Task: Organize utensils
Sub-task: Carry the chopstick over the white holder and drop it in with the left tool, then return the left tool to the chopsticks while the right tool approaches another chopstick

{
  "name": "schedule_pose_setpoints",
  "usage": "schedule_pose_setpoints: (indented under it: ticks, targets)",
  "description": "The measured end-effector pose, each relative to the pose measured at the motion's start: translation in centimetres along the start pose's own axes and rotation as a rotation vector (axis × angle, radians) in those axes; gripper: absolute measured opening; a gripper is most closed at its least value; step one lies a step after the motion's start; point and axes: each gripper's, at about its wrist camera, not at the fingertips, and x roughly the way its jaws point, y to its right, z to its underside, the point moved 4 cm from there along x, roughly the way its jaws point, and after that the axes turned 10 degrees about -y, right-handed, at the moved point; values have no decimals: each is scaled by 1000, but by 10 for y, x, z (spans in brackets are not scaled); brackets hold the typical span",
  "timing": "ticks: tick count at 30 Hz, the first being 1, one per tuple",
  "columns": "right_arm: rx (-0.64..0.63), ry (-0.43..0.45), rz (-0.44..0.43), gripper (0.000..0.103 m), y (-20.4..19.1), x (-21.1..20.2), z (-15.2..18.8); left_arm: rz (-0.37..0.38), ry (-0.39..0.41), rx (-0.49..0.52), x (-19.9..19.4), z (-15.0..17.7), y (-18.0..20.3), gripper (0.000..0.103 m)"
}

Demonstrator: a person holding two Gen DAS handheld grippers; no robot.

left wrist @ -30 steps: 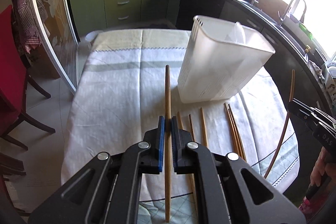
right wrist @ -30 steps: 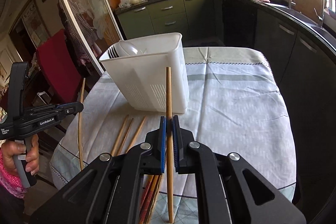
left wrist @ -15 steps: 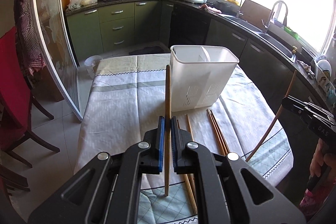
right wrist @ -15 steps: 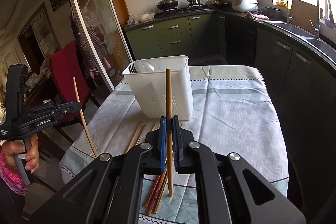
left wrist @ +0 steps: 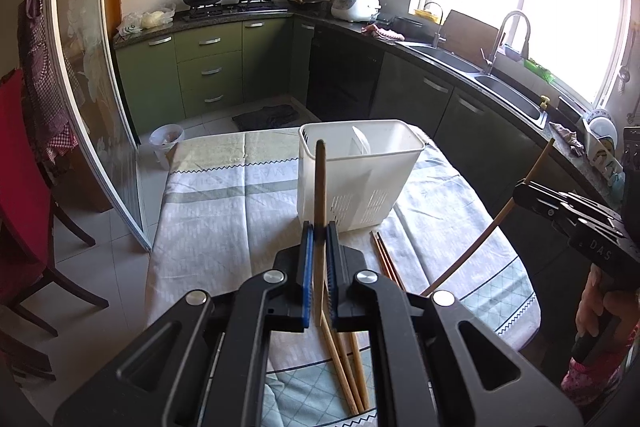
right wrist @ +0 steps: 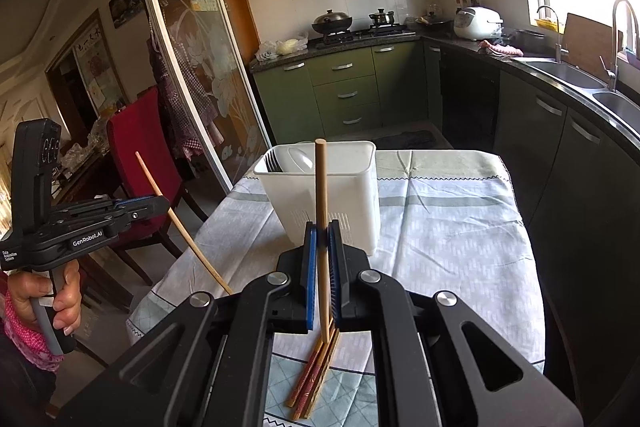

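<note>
**One chopstick clamped in each gripper, both held above the worktop**

Left gripper (left wrist: 317,247) closed on a chopstick (left wrist: 319,195), blue pads pressed against its sides. Stick held upright, its top end lined up in the left view against the near wall of the caddy (left wrist: 360,179), its lower end hanging free below the pads. Same gripper seen from the side in the right view (right wrist: 160,205), with its stick (right wrist: 180,223) slanting down toward the worktop edge, on the caddy's left.

Right gripper (right wrist: 322,247) likewise closed on a chopstick (right wrist: 321,195), gripped partway along, upright, top end level with the caddy rim in that view. Seen from the left camera (left wrist: 524,187), this gripper sits on the caddy's right with its stick (left wrist: 496,223) angled steeply, lower end near the cloth.

White caddy standing on the clothed worktop (left wrist: 208,219), toward its far half, slotted at the base, divided inside. Fork tines and a pale spoon bowl (right wrist: 298,161) visible in its left compartment in the right view.

Loose chopsticks (left wrist: 384,255) lying on the cloth in front of the caddy, running toward the near edge; a bundle of them (right wrist: 316,375) partly hidden under the right gripper. Exact count hard to tell.
</note>
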Motion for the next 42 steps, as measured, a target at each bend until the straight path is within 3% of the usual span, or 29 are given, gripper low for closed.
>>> schedule_pose_setpoints:
  ticks: [7,13,19,25,33,37,42]
  targets:
    - [-37,57,-33,7,-13,-29,-44,32,72,20,-36,-44,12,6]
    - [-60,208,-12,7,-22,-69,-105,46,233,23,-79,-99,20,6]
    - [-53,316,44,7,-19,-71,-155,17,319,16,-72,-140,25,6]
    - [-5,249,74,7,5,-6,-171,-11,234,-7,-9,-150,19,6]
    - [24,59,61,7,30,85,-149,-38,76,-16,62,-131,12,7]
    - [5,0,72,8,31,106,-138,-41,19,-23,77,-120,8,7]
    - [2,40,58,22,28,93,-131,-38,14,-38,67,-116,4,17]
